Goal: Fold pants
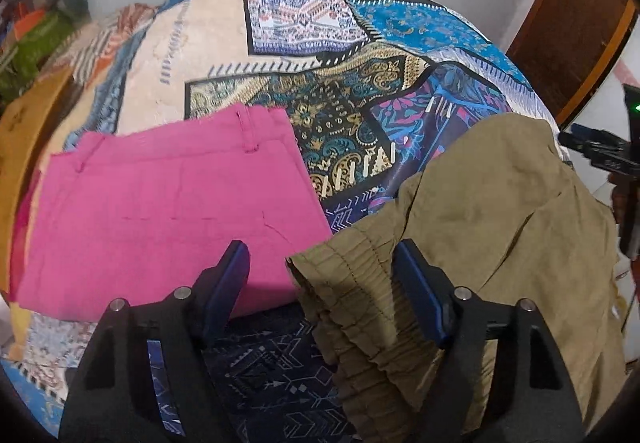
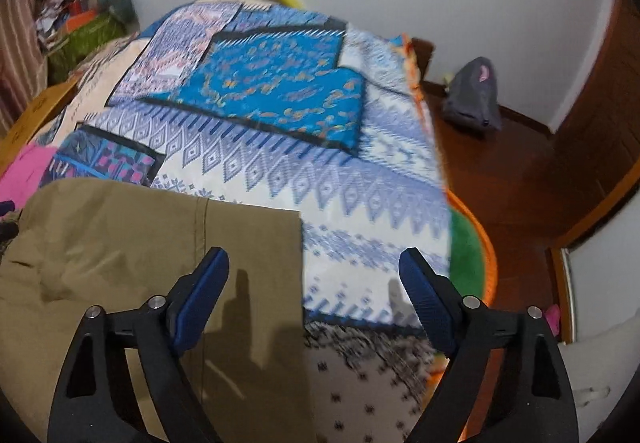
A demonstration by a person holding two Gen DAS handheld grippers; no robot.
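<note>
On the left of the bed [image 1: 208, 43], which is covered with a patchwork spread, a pair of pink pants [image 1: 160, 211] lies flat in a neat rectangle and looks already folded. Just right of it, the left hand-held gripper [image 1: 322, 263] hovers with its fingers spread wide, holding nothing, straddling the gathered waistband of the olive pants [image 1: 500, 203]. These lie rumpled and uneven on the spread, so their fold seems barely begun or not begun at all. Farther right, the right hand-held gripper [image 2: 314, 263] is also wide open and empty, poised above the straight hem edge of the same olive pants [image 2: 140, 243]; its left finger is over the cloth, its right over bare spread. Smoothing, halving and squaring up appear to remain.
</note>
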